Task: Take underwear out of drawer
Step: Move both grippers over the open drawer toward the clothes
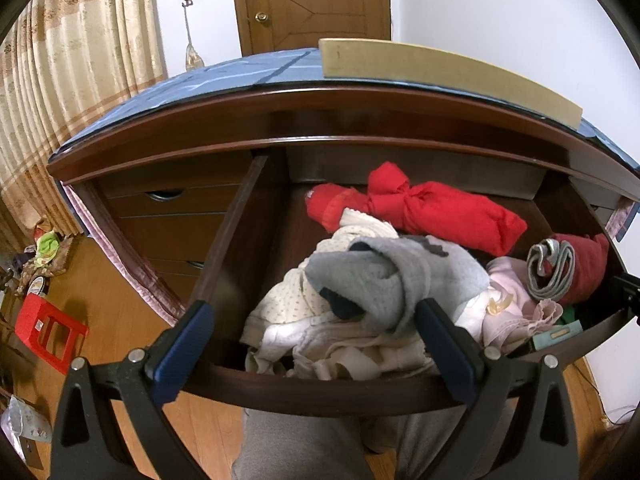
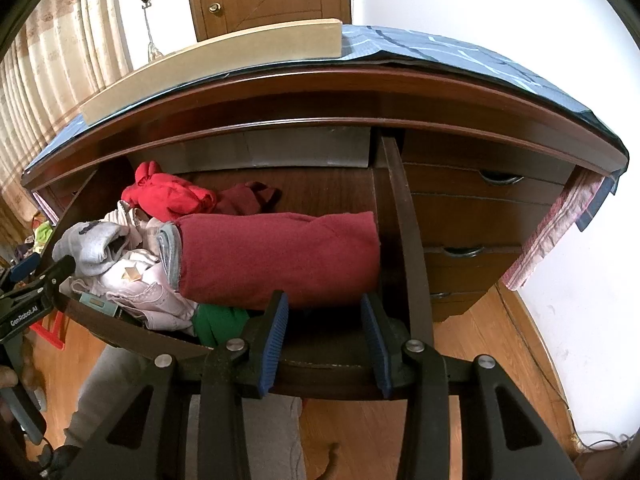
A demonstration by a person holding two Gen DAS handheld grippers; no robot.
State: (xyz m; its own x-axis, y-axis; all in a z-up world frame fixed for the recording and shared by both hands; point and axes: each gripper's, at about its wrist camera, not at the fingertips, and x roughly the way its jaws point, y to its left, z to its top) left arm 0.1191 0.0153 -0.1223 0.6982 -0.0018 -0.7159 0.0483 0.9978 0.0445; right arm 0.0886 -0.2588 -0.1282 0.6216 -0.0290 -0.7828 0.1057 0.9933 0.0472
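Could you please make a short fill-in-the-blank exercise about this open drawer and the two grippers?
1. The drawer is pulled ____.
2. The big rolled garment ahead of the right gripper is dark ____.
3. The left gripper hovers with nothing between its ____.
4. The knotted bundle at the back is bright ____.

Missing words: open; red; fingers; red

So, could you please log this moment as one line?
drawer: open, full | left gripper: open over grey garment | right gripper: open before dark red roll | nothing held
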